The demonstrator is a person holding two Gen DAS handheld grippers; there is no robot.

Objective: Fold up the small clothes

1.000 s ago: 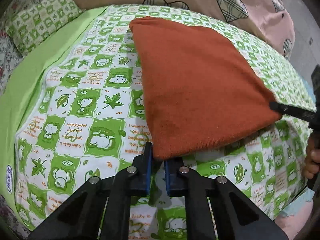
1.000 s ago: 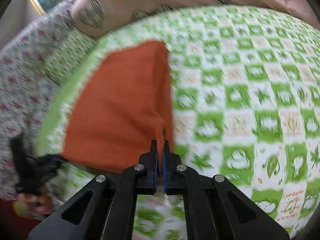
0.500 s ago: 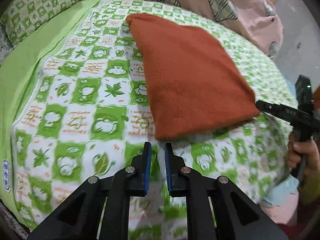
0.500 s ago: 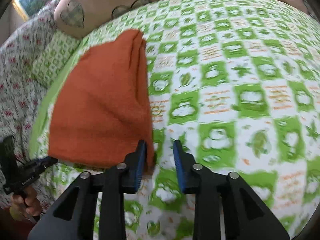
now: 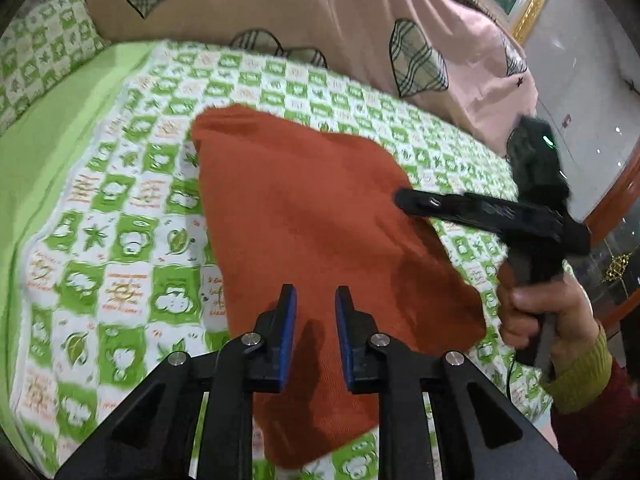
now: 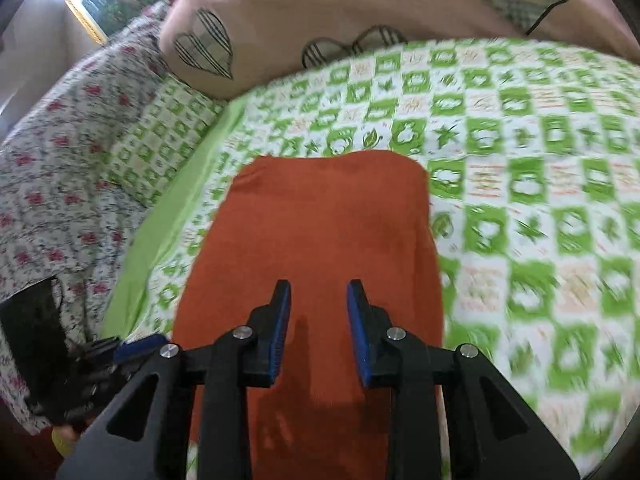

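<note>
A folded rust-orange cloth (image 5: 320, 216) lies flat on the green-and-white patterned bedspread (image 5: 120, 240); the right wrist view shows the same cloth (image 6: 320, 220). My left gripper (image 5: 316, 300) hovers over the cloth's near part, jaws opening, nothing between them. My right gripper (image 6: 318, 292) also hangs above the cloth, open and empty. In the left wrist view the right gripper (image 5: 404, 200) reaches over the cloth's right edge, held by a hand (image 5: 544, 312). At the right wrist view's lower left, part of the left gripper (image 6: 136, 346) shows.
A pink quilt with plaid hearts (image 5: 360, 20) is heaped at the back of the bed. A green patterned pillow (image 5: 36, 48) and a plain green sheet (image 5: 48, 128) lie at the left. A floral blanket (image 6: 60, 160) borders the bed's side.
Both grippers let go of the cloth's near corners, opened, and rose back over it. The cloth now lies flat, folded. The right gripper swung in over the cloth's right edge.
</note>
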